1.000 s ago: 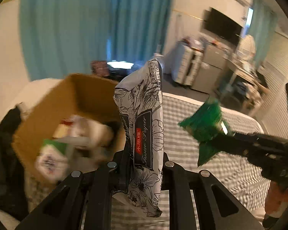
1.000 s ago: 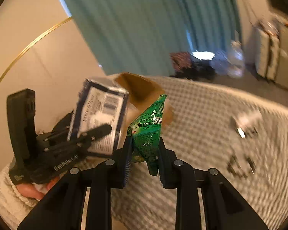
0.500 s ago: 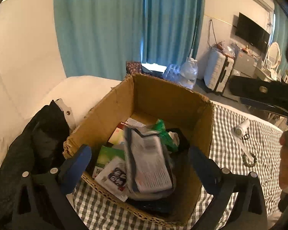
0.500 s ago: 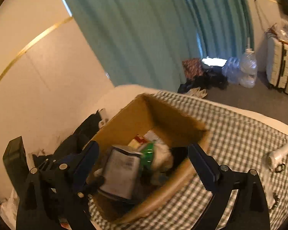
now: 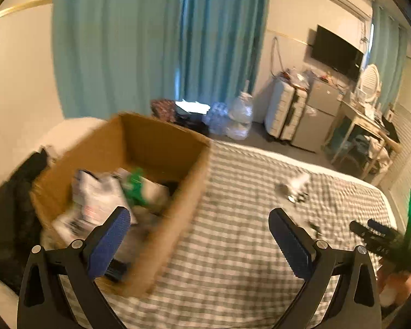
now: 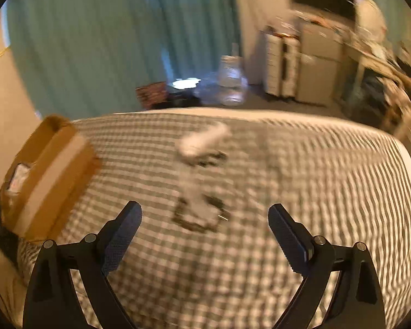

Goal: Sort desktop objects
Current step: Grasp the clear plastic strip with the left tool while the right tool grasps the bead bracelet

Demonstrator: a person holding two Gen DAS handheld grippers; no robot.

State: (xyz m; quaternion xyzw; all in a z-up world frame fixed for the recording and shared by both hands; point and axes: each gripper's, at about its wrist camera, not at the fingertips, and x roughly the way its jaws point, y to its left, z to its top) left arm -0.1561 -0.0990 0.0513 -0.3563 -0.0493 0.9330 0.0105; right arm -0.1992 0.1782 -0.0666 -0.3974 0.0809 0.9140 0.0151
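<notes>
Left gripper (image 5: 200,223): my jaws stand wide, nothing between the blue pads; it hangs over the near corner of the box and the bedspread.
Right gripper (image 6: 205,218): my jaws stand wide too, empty, pointing down at the bed.
Open brown cardboard box (image 5: 164,148): sits on the bed at the left in my left view; at the far left edge in my right view (image 6: 54,164).
Box contents: a white-and-grey printed soft packet (image 5: 96,192) and a crumpled green foil pouch (image 5: 135,185) lie inside, touching, among other blurred packets.
Grey-and-white checked bedspread (image 6: 315,192): covers the bed under both grippers.
White cylindrical object (image 6: 205,138): lies on the bedspread, well apart from the box; too blurred to name.
Dark chain-like loop (image 6: 197,216): on the bedspread just beyond my right fingertips, blurred.
Other tool: the right gripper's black body shows at the right edge of my left view.
</notes>
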